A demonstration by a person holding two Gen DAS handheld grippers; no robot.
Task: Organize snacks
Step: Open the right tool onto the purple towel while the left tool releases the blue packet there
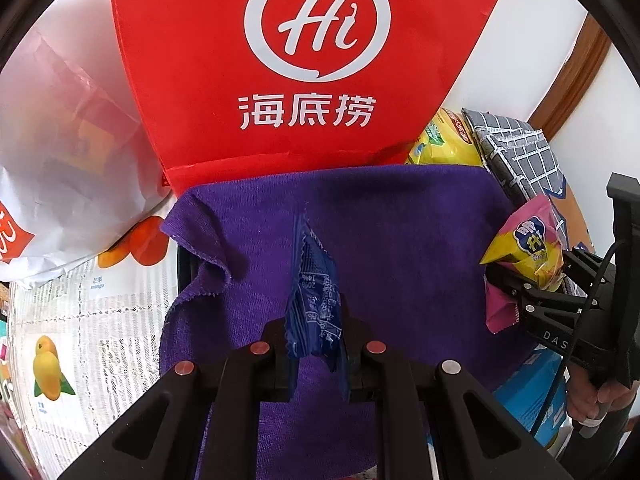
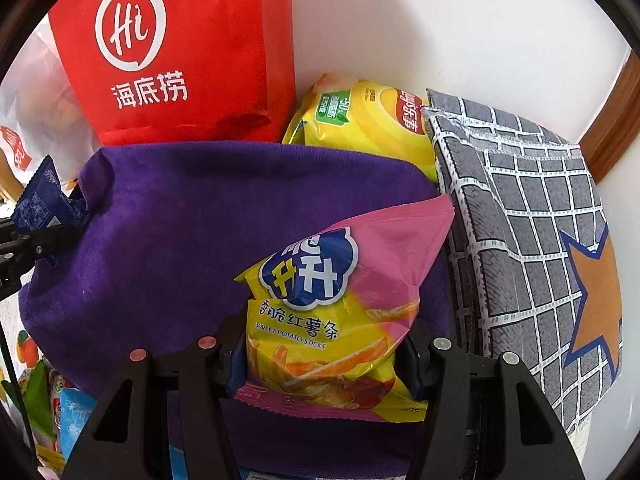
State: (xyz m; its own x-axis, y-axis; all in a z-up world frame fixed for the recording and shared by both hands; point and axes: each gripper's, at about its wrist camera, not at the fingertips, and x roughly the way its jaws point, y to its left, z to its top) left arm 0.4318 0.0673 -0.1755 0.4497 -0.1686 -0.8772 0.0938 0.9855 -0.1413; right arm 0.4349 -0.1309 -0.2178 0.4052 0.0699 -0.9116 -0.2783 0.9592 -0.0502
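The left claw (image 1: 318, 354) is clamped on a crinkly dark-blue foil packet (image 1: 314, 300); the right claw (image 2: 326, 364) grips a glossy pink-and-yellow sweet potato stick bag (image 2: 332, 320). Both hang over a plush purple towel (image 1: 400, 232), with a matte red bag (image 1: 304, 64) behind.

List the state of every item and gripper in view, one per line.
left gripper: shut on blue snack packet, held above the cloth
right gripper: shut on sweet potato sticks bag
purple cloth: draped, rumpled at its left edge
red Haidilao bag: upright behind the cloth
yellow chip bag: sealed, wedged behind the cloth
grey checked fabric: folded
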